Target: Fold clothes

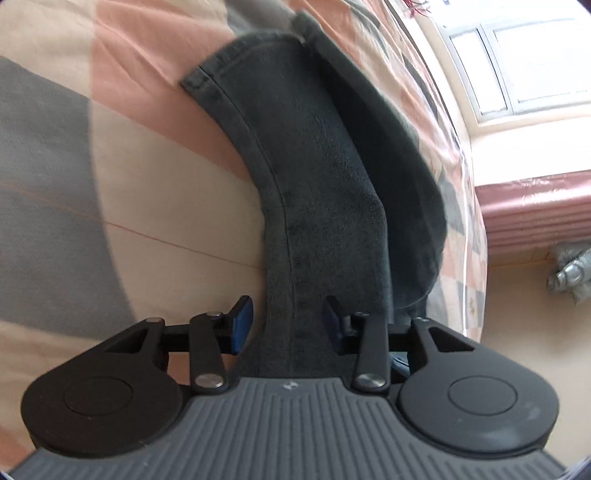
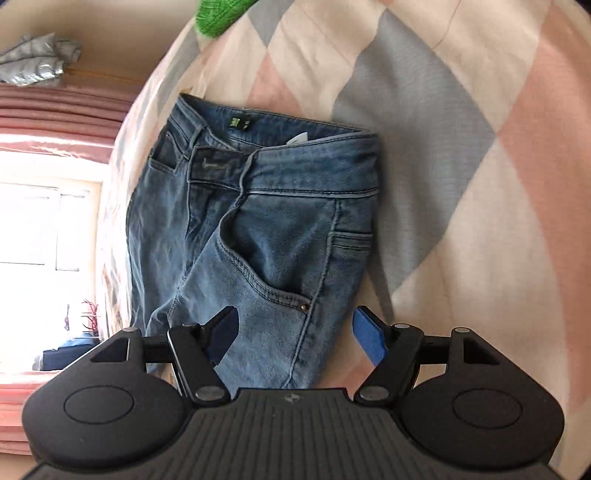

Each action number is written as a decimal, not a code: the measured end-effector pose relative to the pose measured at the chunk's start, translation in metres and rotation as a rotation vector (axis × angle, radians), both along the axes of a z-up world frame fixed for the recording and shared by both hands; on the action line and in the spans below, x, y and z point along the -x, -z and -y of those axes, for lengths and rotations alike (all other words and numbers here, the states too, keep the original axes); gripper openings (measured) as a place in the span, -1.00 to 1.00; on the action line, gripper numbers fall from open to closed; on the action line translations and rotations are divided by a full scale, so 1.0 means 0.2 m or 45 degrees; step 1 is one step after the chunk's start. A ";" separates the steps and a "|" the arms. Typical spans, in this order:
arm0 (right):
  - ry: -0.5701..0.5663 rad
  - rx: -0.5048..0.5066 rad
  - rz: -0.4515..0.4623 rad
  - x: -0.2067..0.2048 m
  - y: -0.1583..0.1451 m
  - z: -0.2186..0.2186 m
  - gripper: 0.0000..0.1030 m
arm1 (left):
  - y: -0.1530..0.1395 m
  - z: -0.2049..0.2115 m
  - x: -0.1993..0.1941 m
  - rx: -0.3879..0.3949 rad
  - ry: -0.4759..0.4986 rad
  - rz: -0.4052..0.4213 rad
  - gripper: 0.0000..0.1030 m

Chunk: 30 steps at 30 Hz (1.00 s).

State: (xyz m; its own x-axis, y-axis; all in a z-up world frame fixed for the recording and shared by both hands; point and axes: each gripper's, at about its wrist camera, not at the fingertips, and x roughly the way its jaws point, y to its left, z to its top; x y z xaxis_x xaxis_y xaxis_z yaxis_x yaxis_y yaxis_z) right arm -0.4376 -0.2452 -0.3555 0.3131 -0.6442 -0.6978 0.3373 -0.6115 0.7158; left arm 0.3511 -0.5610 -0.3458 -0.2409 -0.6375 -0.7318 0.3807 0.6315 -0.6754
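Observation:
A pair of blue jeans lies on a bed with a pink, grey and cream checked cover. In the right wrist view I see the waistband and front pockets (image 2: 258,229), with the fly open. My right gripper (image 2: 295,339) is open and hovers over the upper thigh, near the pocket rivet. In the left wrist view the jeans legs (image 1: 314,177) look dark and stretch away to the hem (image 1: 207,74). My left gripper (image 1: 286,325) is open, and one leg runs between its blue pads (image 1: 242,325); the pads stand apart from the cloth's width.
The bed cover (image 2: 461,147) spreads to the right of the jeans. A green cloth (image 2: 218,14) lies at the bed's far end. A window (image 1: 517,62), a pink radiator-like wall (image 1: 535,218) and silver wrapped pipes (image 1: 572,273) lie beyond the bed edge.

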 end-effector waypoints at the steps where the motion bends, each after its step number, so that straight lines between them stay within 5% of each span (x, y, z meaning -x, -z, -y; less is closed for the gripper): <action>1: 0.011 0.011 -0.003 0.00 0.01 0.01 0.38 | 0.01 0.03 0.01 0.005 0.023 0.014 -0.32; 5: 0.100 0.053 0.035 0.00 0.08 0.04 0.41 | 0.04 0.15 0.09 -0.007 0.142 0.147 -0.33; 9: 0.187 0.106 0.072 -0.01 0.13 0.03 0.41 | 0.05 0.19 0.14 -0.020 0.168 0.270 -0.90; 11: 0.212 0.140 0.089 0.00 0.14 0.04 0.17 | 0.00 0.16 0.15 0.001 0.152 0.353 -1.00; 12: 0.205 0.140 0.084 0.01 0.13 0.04 -0.21 | -0.05 0.13 0.15 0.025 0.137 0.400 -1.00; 13: 0.195 0.138 0.078 0.02 0.12 0.05 -0.63 | -0.11 0.08 0.14 0.051 0.120 0.438 -1.00; 14: 0.186 0.136 0.072 0.03 0.11 0.05 -0.70 | -0.17 0.02 0.13 0.078 0.101 0.472 -1.00; 18: 0.039 0.235 -0.051 0.08 -0.14 0.09 -0.81 | -0.54 -0.37 0.02 0.124 -0.007 0.581 -1.00; 24: -0.219 0.404 -0.151 0.22 -0.61 0.17 -0.98 | -1.19 -1.24 -0.04 0.165 -0.233 0.769 -1.00; 27: -0.298 0.420 -0.178 0.31 -0.73 0.13 -1.00 | -1.21 -1.66 0.05 0.040 -0.248 0.821 -1.00; 29: -0.335 0.350 -0.153 0.38 -0.71 0.08 -1.00 | -0.97 -1.88 0.10 -0.205 -0.259 0.792 -0.98; 30: -0.352 0.279 -0.136 0.40 -0.64 0.05 -1.00 | -0.84 -1.99 0.13 -0.333 -0.265 0.774 -0.66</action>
